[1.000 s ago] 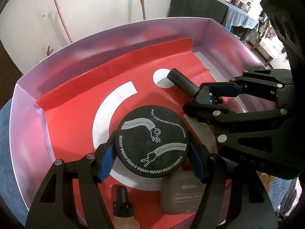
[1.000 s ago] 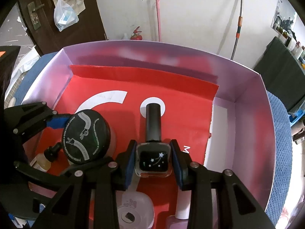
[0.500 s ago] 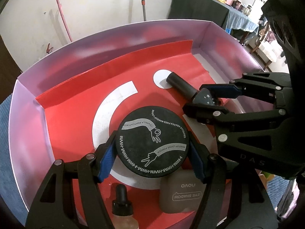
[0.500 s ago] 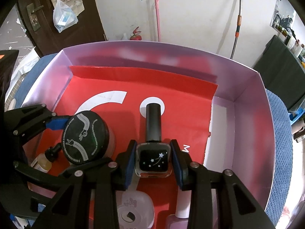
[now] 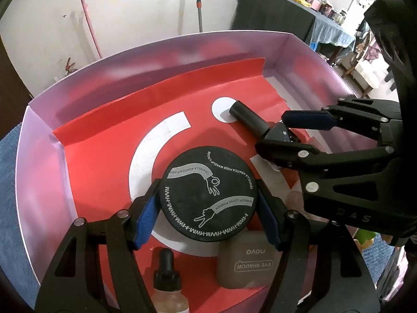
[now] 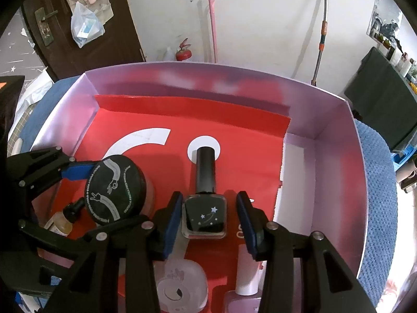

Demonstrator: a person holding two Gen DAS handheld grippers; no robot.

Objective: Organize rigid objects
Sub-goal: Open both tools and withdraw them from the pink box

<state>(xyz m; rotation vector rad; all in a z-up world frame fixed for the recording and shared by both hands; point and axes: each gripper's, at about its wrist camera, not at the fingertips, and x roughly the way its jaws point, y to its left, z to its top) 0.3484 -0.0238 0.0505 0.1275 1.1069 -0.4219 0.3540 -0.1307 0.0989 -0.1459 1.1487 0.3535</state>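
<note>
A: Where's the nail polish bottle (image 6: 204,217)?
B: Lower centre of the right wrist view, lying flat on the red liner (image 6: 146,127) inside the lilac box (image 6: 336,161). Black cap points up-frame, its tip over the white dot (image 6: 203,143).

A: Right gripper (image 6: 208,225) got it?
B: No. Jaws have just been opening; bottle sits btwn them w/ a clear gap by the pad on the frame's right. Other pad is close, can't tell if it touches. In the left wrist view that gripper (image 5: 292,134) comes in from the right edge, bottle (image 5: 280,134) mostly hidden btwn its fingers, cap sticking out toward upper left.

A: Left gripper (image 5: 208,208)?
B: Pinching the black powder jar (image 5: 208,194), blue pads pressed on both sides of the round lid. Centre of left wrist view; in the right view the jar (image 6: 114,189) is at mid left, tilted toward cam.

A: What else is around?
B: Dropper bottle (image 5: 166,284) at bottom of the left view, just below the jar. Beige eye shadow case (image 5: 247,260) beside it, bottom centre-right. In the right view, a white round compact (image 6: 179,287) at the bottom edge and a pale pink bottle (image 6: 245,284) w/ white neck, lower right of the gripper.

A: Outside the box?
B: Blue cloth (image 6: 378,182) under it, white wall (image 6: 260,26) behind, dark door (image 6: 52,26) upper left.
</note>
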